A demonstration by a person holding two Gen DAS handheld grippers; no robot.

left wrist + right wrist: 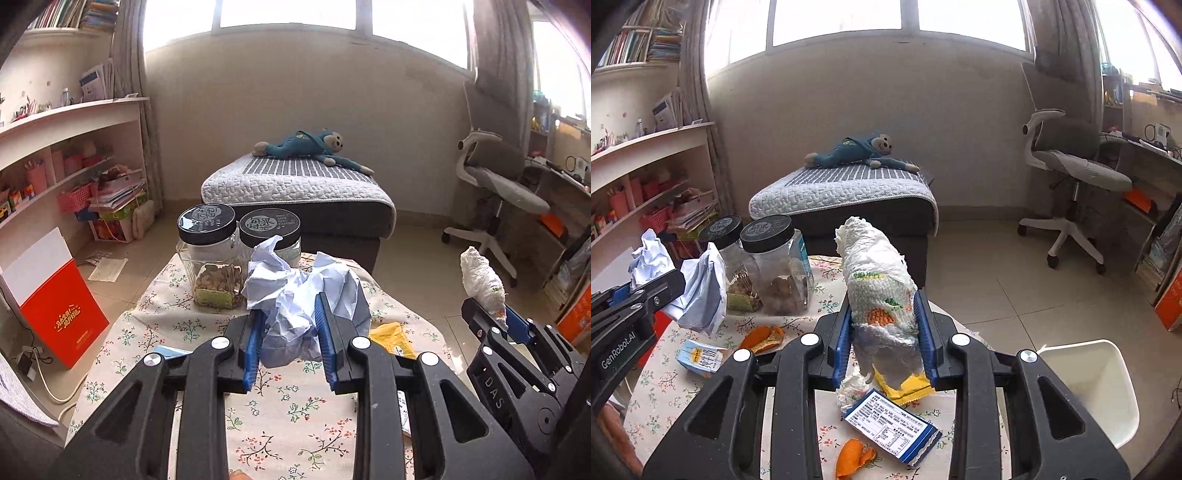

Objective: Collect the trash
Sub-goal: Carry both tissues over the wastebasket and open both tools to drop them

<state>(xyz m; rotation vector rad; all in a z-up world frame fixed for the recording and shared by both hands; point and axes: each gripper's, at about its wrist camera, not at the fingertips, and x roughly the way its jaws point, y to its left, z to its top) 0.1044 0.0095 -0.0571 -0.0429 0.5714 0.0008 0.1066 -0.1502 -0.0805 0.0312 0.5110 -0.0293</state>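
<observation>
Reading "GenRobot.AI", left gripper (290, 345) fingers clamp crumpled blue paper (306, 295); right gripper (886, 345), marked "DAS", clamps printed tissue wad (881, 291)

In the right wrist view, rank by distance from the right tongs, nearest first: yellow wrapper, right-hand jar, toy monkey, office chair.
1. Yellow wrapper, on the table just below the right tongs.
2. Right-hand jar, ahead and left.
3. Toy monkey and office chair, both far across the room; too close to call.

crumpled paper ball (306, 295), printed cloth tablecloth (288, 413), glossy plastic jars (207, 243)
</observation>
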